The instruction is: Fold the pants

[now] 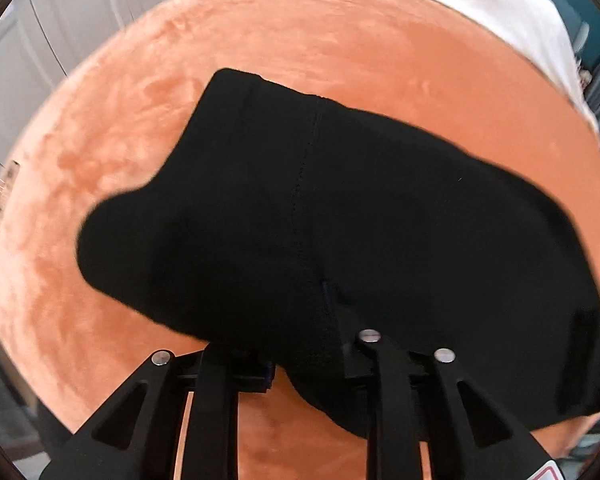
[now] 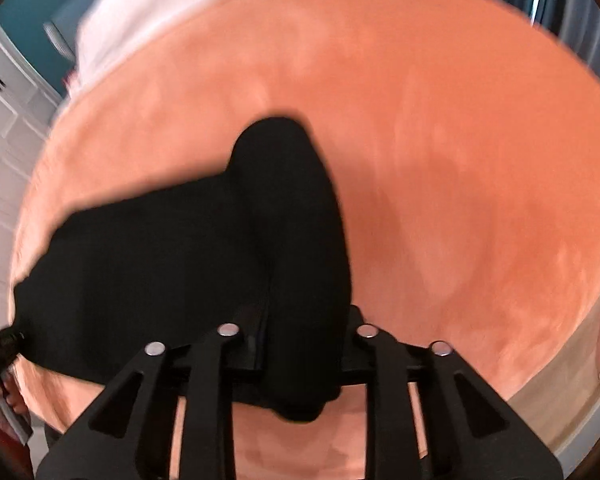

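The black pants [image 1: 340,220] lie bunched on the orange bed cover [image 1: 300,32], with one edge lifted off it by both claws. The left claw [image 1: 312,360] is clamped on a thick fold of that edge, and the right claw [image 2: 296,352] is clamped on a rolled bundle of the same cloth.

The grips look like the weak spot. Each claw seems to hold several layers, and an inner layer could slide free as the cloth is carried over, leaving a crooked fold. The fabric hanging between the two claws is slack, so if the hands travel at uneven pace the crease may skew or the loose hump may tuck under. Both pictures are smeared, which suggests quick motion, and that would add to the risk.

The left view alone shows a stitched seam [image 1: 304,168] running down the cloth and a white sheet [image 1: 480,8] beyond the cover. The right view alone shows bare cover on the far side, where the fold could land, and a hand [image 2: 4,392] at its left edge
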